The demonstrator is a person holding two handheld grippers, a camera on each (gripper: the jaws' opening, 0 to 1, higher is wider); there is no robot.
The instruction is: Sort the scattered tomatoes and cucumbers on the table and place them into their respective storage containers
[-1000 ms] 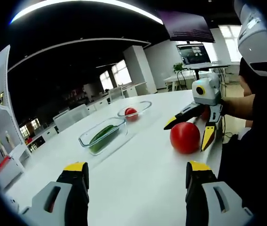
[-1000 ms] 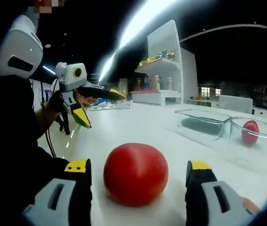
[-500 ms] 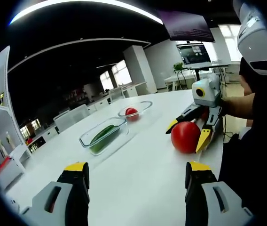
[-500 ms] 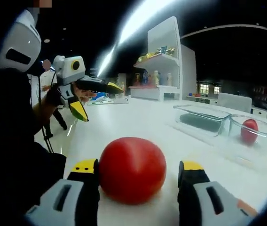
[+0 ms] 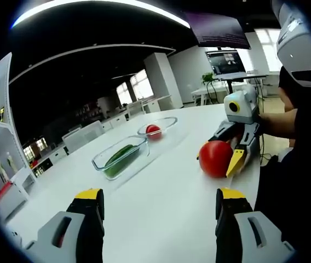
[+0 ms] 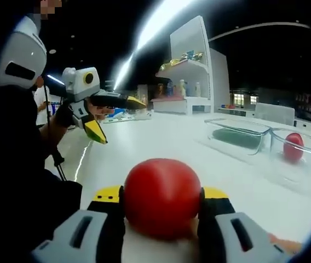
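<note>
Here, the right gripper [image 6: 162, 204] has both yellow-tipped jaws pressed against the large round red tomato [image 6: 162, 197], which rests on the white tabletop [image 6: 161, 139]; the tomato hides the jaws' inner faces. In the left gripper view the same tomato [image 5: 215, 158] covers 1 jaw of the right gripper [image 5: 228, 156]. The left gripper [image 5: 158, 203] hangs wide apart over bare table, holding nothing. Further off stand 2 clear containers: the rectangular glass dish [image 5: 121, 157] holding a green cucumber [image 5: 117, 158], and just beside it the round glass bowl [image 5: 157, 127] holding a small red tomato [image 5: 153, 130]. White shelving [image 6: 191, 71] carries items too small to identify.
</note>
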